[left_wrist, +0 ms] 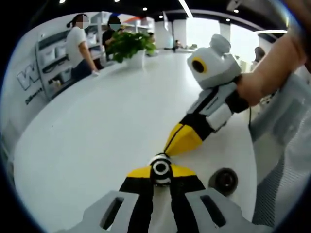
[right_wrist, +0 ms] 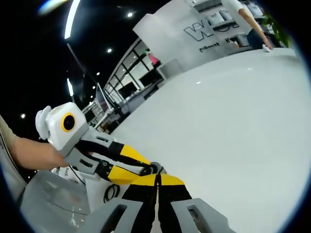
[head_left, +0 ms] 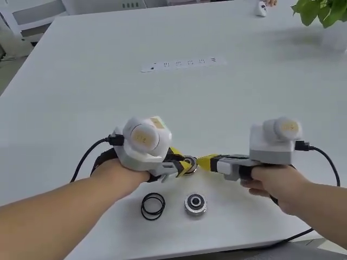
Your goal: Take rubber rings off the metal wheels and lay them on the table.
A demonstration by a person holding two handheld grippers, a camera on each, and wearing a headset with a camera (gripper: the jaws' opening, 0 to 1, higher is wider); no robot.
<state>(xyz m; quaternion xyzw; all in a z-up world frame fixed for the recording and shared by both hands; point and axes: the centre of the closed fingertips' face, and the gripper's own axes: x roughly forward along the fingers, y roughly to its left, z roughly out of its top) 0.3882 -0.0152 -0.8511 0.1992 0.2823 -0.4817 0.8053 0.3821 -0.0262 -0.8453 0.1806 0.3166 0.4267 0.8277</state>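
Clamping the metal wheel (left_wrist: 160, 167) in our left gripper (head_left: 182, 166), we had the right gripper (right_wrist: 156, 181), jaws together, nosed against its right side.

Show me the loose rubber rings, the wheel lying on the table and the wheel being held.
rubber rings (head_left: 143, 206): head view, left edge of the black loops.
table wheel (head_left: 195, 203): head view, its metal hub.
held wheel (left_wrist: 161, 168): left gripper view, its round face.
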